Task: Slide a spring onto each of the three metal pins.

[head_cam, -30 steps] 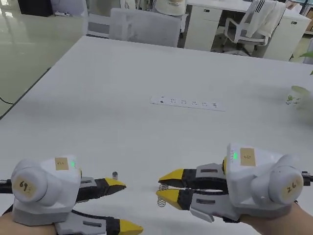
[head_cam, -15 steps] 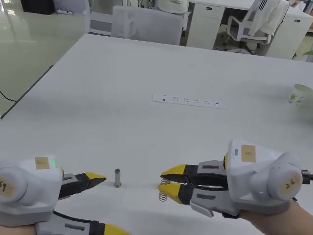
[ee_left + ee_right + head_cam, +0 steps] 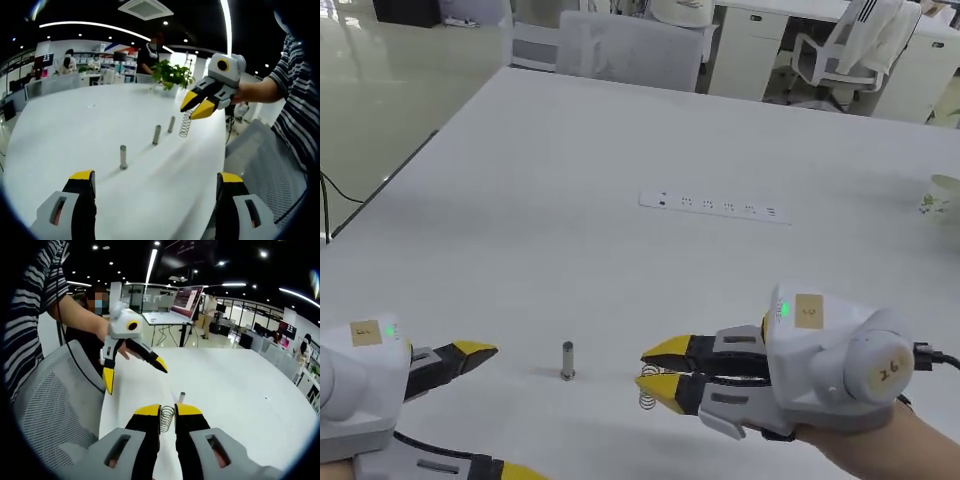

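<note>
While the right tool point(image 3: 648, 370) is clenched on a small coiled wire spring point(image 3: 647, 399), pinching its upper turns between the yellow tips, the coil hangs roughly upright. Its lower end is at or just above the white surface point(image 3: 620, 260); whether it touches cannot be told. Three short grey metal pins point(image 3: 156, 134) stand upright in a row. In the left gripper view the spring sits just beside the end pin point(image 3: 171, 124) nearest the right tool. The right gripper view puts that pin just beyond the tips. The coming move therefore looks like a lift and short forward shift, bringing the coil's open end over the pin top. The left tool point(image 3: 156, 200) is spread wide, grasping nothing, facing the opposite end pin point(image 3: 123, 156).
</note>
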Demonstrator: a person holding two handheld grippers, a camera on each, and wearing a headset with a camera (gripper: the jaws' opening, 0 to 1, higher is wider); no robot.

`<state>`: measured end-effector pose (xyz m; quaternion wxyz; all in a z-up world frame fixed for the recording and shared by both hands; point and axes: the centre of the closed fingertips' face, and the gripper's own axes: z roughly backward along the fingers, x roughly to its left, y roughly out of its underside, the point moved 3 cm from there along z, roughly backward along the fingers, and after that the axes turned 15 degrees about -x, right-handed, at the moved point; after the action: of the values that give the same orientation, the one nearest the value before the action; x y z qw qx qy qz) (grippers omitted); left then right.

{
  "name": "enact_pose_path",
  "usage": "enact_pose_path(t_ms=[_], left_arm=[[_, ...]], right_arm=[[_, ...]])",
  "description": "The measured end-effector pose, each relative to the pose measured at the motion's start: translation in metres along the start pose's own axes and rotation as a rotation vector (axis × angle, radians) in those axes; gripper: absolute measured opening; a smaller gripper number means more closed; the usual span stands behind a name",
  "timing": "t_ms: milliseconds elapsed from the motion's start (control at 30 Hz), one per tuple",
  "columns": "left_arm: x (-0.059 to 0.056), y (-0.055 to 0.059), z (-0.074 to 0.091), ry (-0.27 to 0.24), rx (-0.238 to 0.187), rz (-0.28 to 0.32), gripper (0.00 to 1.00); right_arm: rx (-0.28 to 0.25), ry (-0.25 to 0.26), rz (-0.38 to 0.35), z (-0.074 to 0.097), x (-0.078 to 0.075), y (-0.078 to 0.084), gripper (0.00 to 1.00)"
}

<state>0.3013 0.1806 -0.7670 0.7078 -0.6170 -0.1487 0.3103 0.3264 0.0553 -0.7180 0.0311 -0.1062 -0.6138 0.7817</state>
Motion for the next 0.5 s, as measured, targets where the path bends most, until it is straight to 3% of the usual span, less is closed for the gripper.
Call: enact_pose_path(t_ms=[267, 500], left_arm=[[0.001, 0.002, 0.001, 0.000, -0.008, 0.001, 0.98], [0.003, 0.002, 0.000, -0.001, -0.016, 0.010, 0.98]], right_arm=[[-0.009, -0.001, -0.004, -0.019, -0.004, -0.003, 0.07], [-0.028, 0.019, -0.021, -0.041, -0.019, -0.008, 0.07]])
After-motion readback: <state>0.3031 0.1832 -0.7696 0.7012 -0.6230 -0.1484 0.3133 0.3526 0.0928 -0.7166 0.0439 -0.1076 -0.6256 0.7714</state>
